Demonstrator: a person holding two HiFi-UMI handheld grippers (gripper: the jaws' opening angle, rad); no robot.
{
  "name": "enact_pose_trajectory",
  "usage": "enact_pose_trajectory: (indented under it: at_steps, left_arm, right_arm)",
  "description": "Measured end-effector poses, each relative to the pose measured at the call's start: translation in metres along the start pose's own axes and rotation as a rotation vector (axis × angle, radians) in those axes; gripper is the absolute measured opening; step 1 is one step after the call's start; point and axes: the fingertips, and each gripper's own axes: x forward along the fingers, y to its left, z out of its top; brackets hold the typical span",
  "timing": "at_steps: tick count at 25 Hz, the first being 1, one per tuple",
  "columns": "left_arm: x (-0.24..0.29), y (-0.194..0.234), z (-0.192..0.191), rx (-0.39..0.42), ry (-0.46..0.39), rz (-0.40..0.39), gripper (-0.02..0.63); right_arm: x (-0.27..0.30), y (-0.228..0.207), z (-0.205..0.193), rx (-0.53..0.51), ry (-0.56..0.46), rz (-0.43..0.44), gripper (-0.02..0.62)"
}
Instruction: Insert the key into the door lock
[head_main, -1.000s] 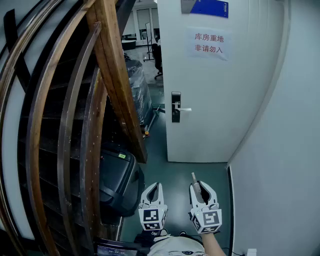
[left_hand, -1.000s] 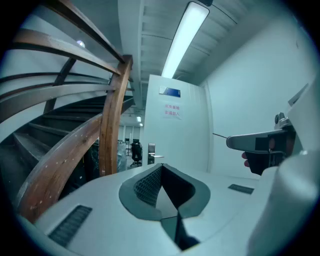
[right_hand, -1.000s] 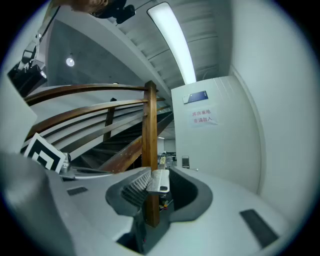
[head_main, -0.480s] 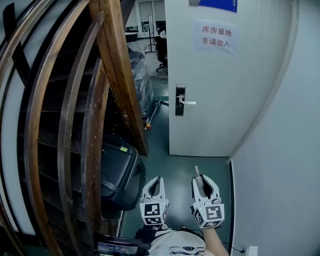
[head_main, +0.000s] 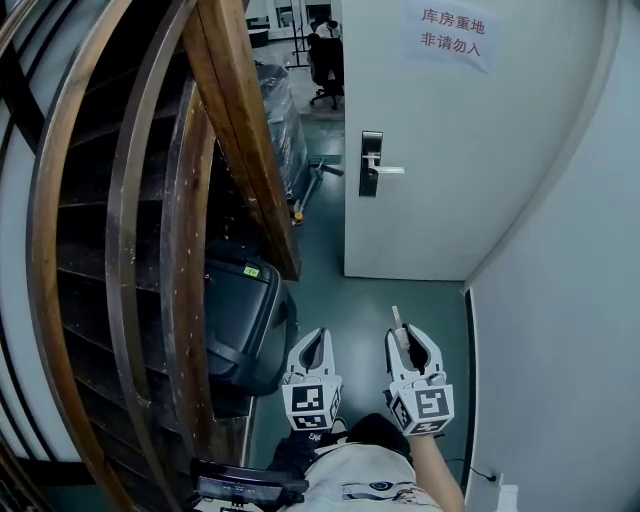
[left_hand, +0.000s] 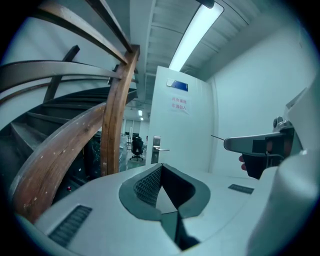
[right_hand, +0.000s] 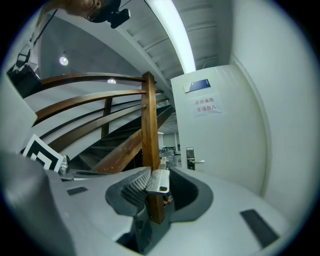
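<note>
so, head view: both grippers hung low in a narrow passage, with the door (head_main: 470, 150) well ahead. left gripper (head_main: 317, 340) had its jaws together, with nothing in them. right gripper (head_main: 409, 342) was clamped on the key (head_main: 396, 318), blade poking forward past the tips. the lock (head_main: 371, 165) sat at the door's near edge, well apart from the key. a wooden stair post (head_main: 240, 140) and a black case (head_main: 240, 320) crowded the left side.

left gripper view: left gripper (left_hand: 167, 186) showed a bare notch, nothing held. the lock (left_hand: 156, 149) was small and far off; the right gripper (left_hand: 260, 145) was alongside.

right gripper view: the key (right_hand: 159, 180) lay flat between the pads of the right gripper (right_hand: 161, 196), pointing a little left of the lock (right_hand: 190, 159). the keyhole was too small to make out.

judgement: this was the approach. best to close in on the right, clear of the post, keep the blade level, and square it to the plate before pushing. the door looked ajar, so a hard push might swing it; the free left gripper could steady it.
</note>
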Motion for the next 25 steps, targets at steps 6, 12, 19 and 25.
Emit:
enact_pose_trajectory:
  at_steps: [6, 12, 19, 25]
  left_arm:
    - [0.033, 0.014, -0.004, -0.011, 0.020, -0.007, 0.003]
    - [0.103, 0.030, 0.005, 0.000, 0.021, 0.004, 0.003]
    - [0.206, 0.041, 0.021, 0.054, 0.038, 0.029, 0.003]
    - [0.272, 0.049, 0.015, 0.060, 0.066, 0.044, 0.003]
  right_arm:
    - [0.033, -0.005, -0.022, 0.014, 0.065, 0.004, 0.120]
    - [0.104, -0.039, -0.025, 0.027, 0.069, 0.022, 0.120]
    - [0.201, -0.094, -0.029, 0.072, 0.078, 0.038, 0.120]
    - [0.278, -0.137, -0.059, 0.075, 0.134, 0.031, 0.120]
